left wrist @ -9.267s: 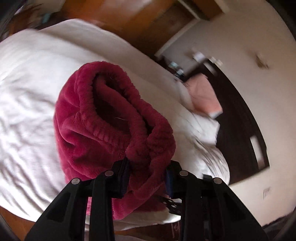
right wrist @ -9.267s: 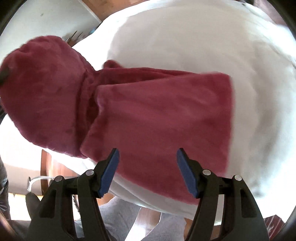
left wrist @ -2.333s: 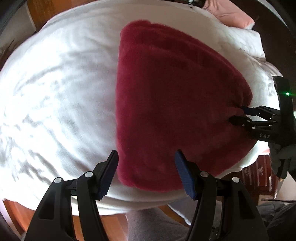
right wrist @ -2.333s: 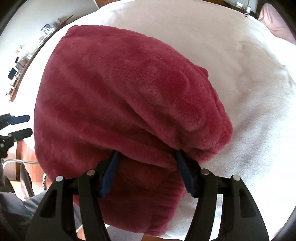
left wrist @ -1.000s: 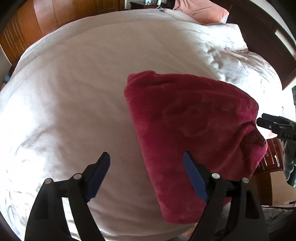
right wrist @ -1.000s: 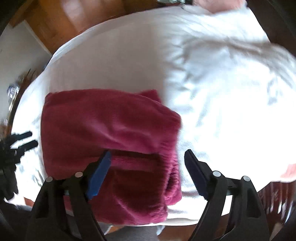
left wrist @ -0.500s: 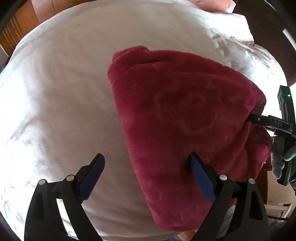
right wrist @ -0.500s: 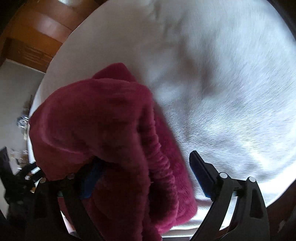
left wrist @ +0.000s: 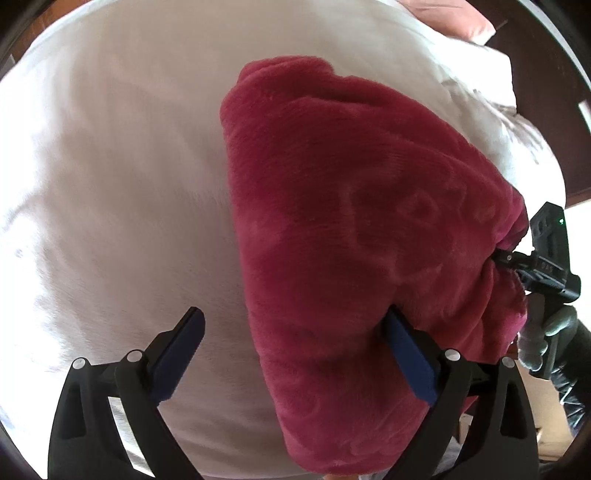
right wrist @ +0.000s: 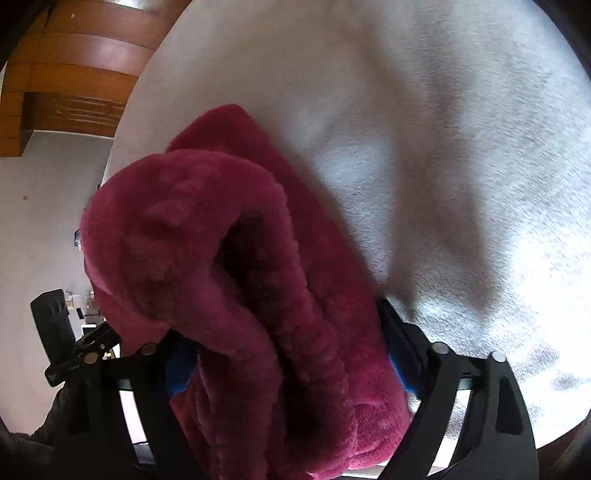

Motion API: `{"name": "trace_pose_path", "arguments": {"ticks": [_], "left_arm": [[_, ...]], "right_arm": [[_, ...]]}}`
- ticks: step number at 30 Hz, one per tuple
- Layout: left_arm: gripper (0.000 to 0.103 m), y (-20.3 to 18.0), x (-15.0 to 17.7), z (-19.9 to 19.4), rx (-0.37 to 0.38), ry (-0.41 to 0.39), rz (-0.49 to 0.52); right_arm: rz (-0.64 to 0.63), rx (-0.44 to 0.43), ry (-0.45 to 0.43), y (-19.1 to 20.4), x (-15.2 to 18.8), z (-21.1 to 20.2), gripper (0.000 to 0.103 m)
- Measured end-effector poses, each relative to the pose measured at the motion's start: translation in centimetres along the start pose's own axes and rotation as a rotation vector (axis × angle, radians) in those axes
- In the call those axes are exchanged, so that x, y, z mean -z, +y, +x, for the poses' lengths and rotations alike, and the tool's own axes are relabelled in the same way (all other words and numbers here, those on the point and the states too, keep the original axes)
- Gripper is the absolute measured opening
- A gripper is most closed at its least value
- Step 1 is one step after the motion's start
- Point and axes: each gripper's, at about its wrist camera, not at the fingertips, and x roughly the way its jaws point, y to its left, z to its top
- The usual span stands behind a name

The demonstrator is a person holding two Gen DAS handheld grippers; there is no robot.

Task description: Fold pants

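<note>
Dark red fleece pants (left wrist: pixel 351 221) lie folded in a thick bundle on the white bed (left wrist: pixel 110 184). My left gripper (left wrist: pixel 295 354) hangs low over the bundle's near left edge, its jaws opening wide. Its right pad (left wrist: pixel 406 358) touches the fabric; its left pad (left wrist: pixel 184 350) is over bare bedding. In the right wrist view the bundle's open end (right wrist: pixel 240 277), with its ribbed waistband, fills the gap of my right gripper (right wrist: pixel 288 362). Those jaws are closing, and both pads lie against the fleece. The right gripper (left wrist: pixel 517 262) also shows at the bundle's far right end, where the fabric puckers.
A pink pillow (left wrist: pixel 461 18) and a dark headboard (left wrist: pixel 554 74) are at the top right. A gloved hand (left wrist: pixel 546 332) holds the right tool off the bed's edge. Wooden panels (right wrist: pixel 74 74) and a pale wall lie past the bed. White bedding spreads left of the pants.
Both grippers came down close to the bundle. The left jaws spread wider around its edge. The right gripper dropped from above onto the open end, which now sits between its pads.
</note>
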Motion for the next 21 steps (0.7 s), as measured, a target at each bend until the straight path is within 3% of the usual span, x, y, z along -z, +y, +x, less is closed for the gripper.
{"name": "trace_pose_path", "arguments": {"ticks": [8,12,13,15,21], "left_arm": [[0.097,0.5,-0.6,1.1,0.063,0.020,-0.054],[0.095,1.4,-0.6,1.8,0.143,0.044,-0.127],[0.092,1.7,-0.7,1.8,0.169,0.050,-0.142],[0.068,2.0,-0.8,1.9,0.246,0.056,-0.164],[0.047,1.9,-1.6,0.8,0.298,0.060,-0.127]], "right_arm": [[-0.015,0.004,0.021,1.8,-1.7,0.5,0.067],[-0.007,0.018,0.011,2.3,-1.9,0.0,0.060],[-0.005,0.023,0.006,2.6,-1.8,-0.2,0.058],[-0.003,0.034,-0.004,2.9,-1.6,-0.6,0.055],[-0.012,0.044,-0.047,4.4,-0.2,-3.5,0.050]]}}
